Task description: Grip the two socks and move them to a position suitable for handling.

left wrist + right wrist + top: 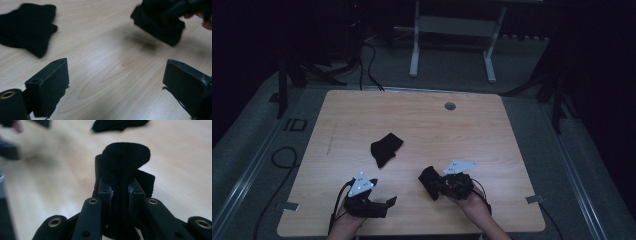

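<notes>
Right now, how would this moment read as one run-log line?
right gripper: shut on black sock, lifted | left gripper: open, holding nothing | second black sock: lying on wooden table

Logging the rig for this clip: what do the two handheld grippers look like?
Both the left gripper and right gripper are black, each topped by a grey three-cornered plate and trailing a black cable. Blocky black jaws ride on linkage arms with brass-ringed pivot holes.
</notes>
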Motion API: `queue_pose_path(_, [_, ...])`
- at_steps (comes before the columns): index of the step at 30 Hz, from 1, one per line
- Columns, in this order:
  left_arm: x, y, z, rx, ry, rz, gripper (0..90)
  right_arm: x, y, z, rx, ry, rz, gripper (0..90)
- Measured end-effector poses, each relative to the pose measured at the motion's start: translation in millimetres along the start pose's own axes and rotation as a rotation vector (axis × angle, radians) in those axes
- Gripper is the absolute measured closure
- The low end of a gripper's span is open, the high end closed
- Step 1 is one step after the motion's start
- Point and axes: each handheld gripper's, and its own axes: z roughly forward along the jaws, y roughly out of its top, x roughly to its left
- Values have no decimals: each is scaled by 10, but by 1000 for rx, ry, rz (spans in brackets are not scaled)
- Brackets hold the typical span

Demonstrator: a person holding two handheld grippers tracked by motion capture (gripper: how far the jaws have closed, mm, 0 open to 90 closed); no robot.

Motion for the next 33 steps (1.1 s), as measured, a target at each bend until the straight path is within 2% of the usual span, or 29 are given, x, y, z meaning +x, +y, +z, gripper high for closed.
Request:
queue_pose_path(2, [-26, 9, 38, 10, 7, -3, 72, 47, -33, 18, 9, 8, -9, 772])
queue_pose_path(3, [-36, 18, 61, 19, -4, -8, 80, 79, -56, 32, 13, 3, -19, 771])
queue_pose_path(5, [-54, 28, 95, 22, -27, 0, 159, 131, -104, 78, 29, -4, -31, 769])
queue_pose_path(6, [-87, 43, 138, 31, -63, 23, 168, 144, -142, 135, 40, -6, -17, 768])
queue_pose_path(7, [-87, 43, 138, 31, -63, 23, 203, 143, -159, 173, 58, -7, -21, 767])
queue_pose_path(10, [-153, 61, 208, 47, -94, 65, 253, 131, -206, 260, 87, -10, -29, 766])
queue_pose_path(11, [-168, 63, 219, 48, -96, 74, 304, 127, -232, 301, 107, -21, -31, 765])
queue_pose_path(12, [-192, 65, 239, 46, -99, 86, 360, 132, -256, 322, 109, -32, -35, 760])
queue_pose_path(13, [-201, 68, 254, 51, -107, 91, 390, 140, -285, 328, 84, -38, -33, 756])
queue_pose_path(16, [-231, 83, 329, 62, -131, 100, 454, 157, -283, 330, 86, -52, -16, 729])
queue_pose_path(17, [-233, 89, 346, 64, -137, 95, 454, 163, -271, 329, 95, -42, -4, 658])
queue_pose_path(19, [-243, 106, 377, 67, -151, 85, 454, 163, -234, 324, 138, 21, 9, 514])
queue_pose_path(20, [-258, 120, 398, 72, -155, 81, 455, 163, -178, 269, 183, 53, -1, 477])
queue_pose_path(21, [-258, 120, 398, 72, -155, 81, 455, 163, -178, 269, 183, 53, -1, 477])
queue_pose_path(22, [-261, 125, 410, 78, -160, 77, 455, 155, -154, 206, 158, 50, 7, 476])
queue_pose_path(23, [-261, 125, 410, 78, -160, 77, 454, 155, -154, 206, 158, 50, 7, 476])
queue_pose_path(24, [-274, 137, 437, 82, -181, 58, 454, 134, -126, 135, 131, 65, 21, 468])
queue_pose_path(25, [-286, 146, 450, 79, -184, 53, 437, 56, -52, -18, 82, 56, 35, 462])
queue_pose_path(27, [-308, 173, 474, 77, -202, 47, 380, -27, -27, -82, 57, 43, 45, 470])
queue_pose_path(29, [-347, 199, 501, 79, -205, 58, 360, -60, -41, -97, 51, 61, 32, 520])
queue_pose_path(30, [-360, 212, 519, 82, -211, 55, 351, -59, -58, -79, 63, 66, 15, 534])
queue_pose_path(31, [-370, 226, 540, 84, -221, 47, 352, -55, -74, -52, 85, 69, 11, 625])
queue_pose_path(33, [-393, 247, 594, 98, -220, 49, 352, -31, -112, 19, 117, 72, -11, 687])
